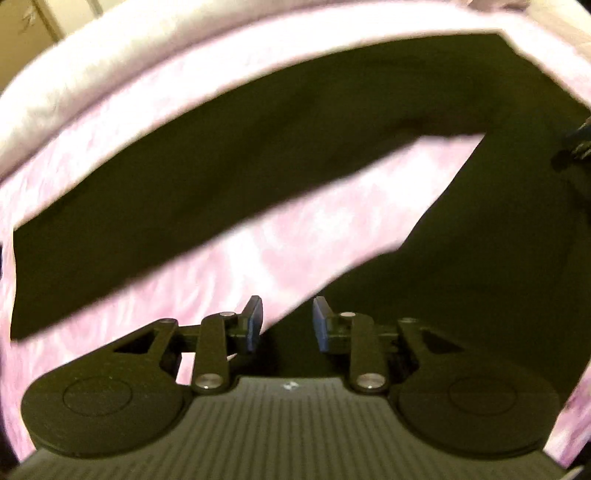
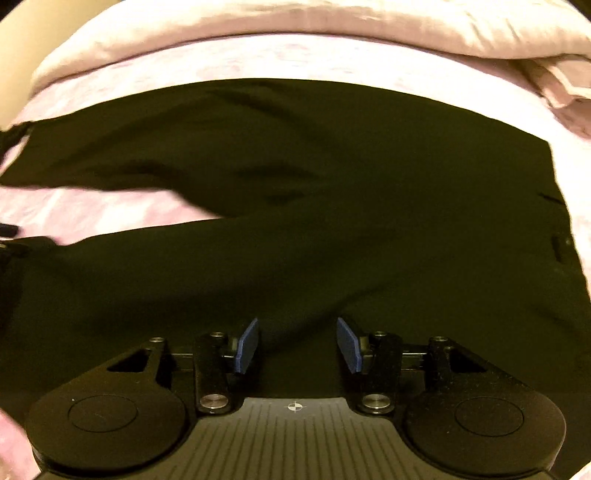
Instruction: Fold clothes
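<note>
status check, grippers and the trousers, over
Left gripper open, empty. Right gripper open, empty, over the cloth. Black trousers flat on pink bedcover, legs apart, unfolded. Nothing in the way.

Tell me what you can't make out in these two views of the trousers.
- Left view: trousers blurred; the waist runs off the right edge.
- Right view: the left leg ends pass the frame edge; the near leg lies behind the right gripper.
- Bedding: pattern smeared.

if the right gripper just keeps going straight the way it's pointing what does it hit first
Most likely the black trousers. The right gripper is open and empty, and the dark cloth fills the view just ahead of its fingertips; the pink bedding lies beyond. Depth is hard to judge.
</note>
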A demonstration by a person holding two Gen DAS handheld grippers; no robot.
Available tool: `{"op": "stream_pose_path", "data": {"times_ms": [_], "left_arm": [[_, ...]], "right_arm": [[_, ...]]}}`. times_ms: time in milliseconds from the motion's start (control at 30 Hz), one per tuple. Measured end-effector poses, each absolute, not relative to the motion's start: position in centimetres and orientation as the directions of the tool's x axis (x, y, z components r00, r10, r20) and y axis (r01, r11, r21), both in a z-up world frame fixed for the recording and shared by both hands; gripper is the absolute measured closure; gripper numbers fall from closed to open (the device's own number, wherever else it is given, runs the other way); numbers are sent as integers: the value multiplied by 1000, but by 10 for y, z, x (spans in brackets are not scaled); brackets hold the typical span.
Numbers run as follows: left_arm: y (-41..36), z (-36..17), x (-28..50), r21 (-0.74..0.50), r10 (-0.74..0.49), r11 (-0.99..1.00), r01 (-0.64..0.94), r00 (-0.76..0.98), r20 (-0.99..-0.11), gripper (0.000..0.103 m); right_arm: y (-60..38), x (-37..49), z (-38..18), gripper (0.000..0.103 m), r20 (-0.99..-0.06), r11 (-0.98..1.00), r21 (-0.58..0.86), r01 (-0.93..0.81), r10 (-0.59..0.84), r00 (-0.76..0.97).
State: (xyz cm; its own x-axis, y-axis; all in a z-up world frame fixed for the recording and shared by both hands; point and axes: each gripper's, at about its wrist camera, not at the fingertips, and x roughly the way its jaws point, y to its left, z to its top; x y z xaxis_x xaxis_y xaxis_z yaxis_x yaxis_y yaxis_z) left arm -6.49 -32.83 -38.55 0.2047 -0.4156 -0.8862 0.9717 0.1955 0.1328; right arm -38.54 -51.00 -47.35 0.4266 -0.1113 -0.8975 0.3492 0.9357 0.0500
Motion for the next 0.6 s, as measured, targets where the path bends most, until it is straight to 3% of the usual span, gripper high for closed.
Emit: {"op": "stream_pose_path", "data": {"times_ms": [167, 367, 600], "left_arm": [[-371, -378, -126, 16, -509, 28, 999, 28, -860, 79], [-441, -401, -216, -60, -511, -205, 977, -159, -845, 78], [-460, -419, -216, -12, -463, -201, 980, -106, -880, 72]], "right_arm": [[-525, -416, -475, 52, -888, 943, 43, 330, -115, 445], [-572, -488, -460, 52, -889, 864, 46, 502, -194, 415], [-613, -564, -455, 52, -916, 812, 1, 583, -234, 327]]}}
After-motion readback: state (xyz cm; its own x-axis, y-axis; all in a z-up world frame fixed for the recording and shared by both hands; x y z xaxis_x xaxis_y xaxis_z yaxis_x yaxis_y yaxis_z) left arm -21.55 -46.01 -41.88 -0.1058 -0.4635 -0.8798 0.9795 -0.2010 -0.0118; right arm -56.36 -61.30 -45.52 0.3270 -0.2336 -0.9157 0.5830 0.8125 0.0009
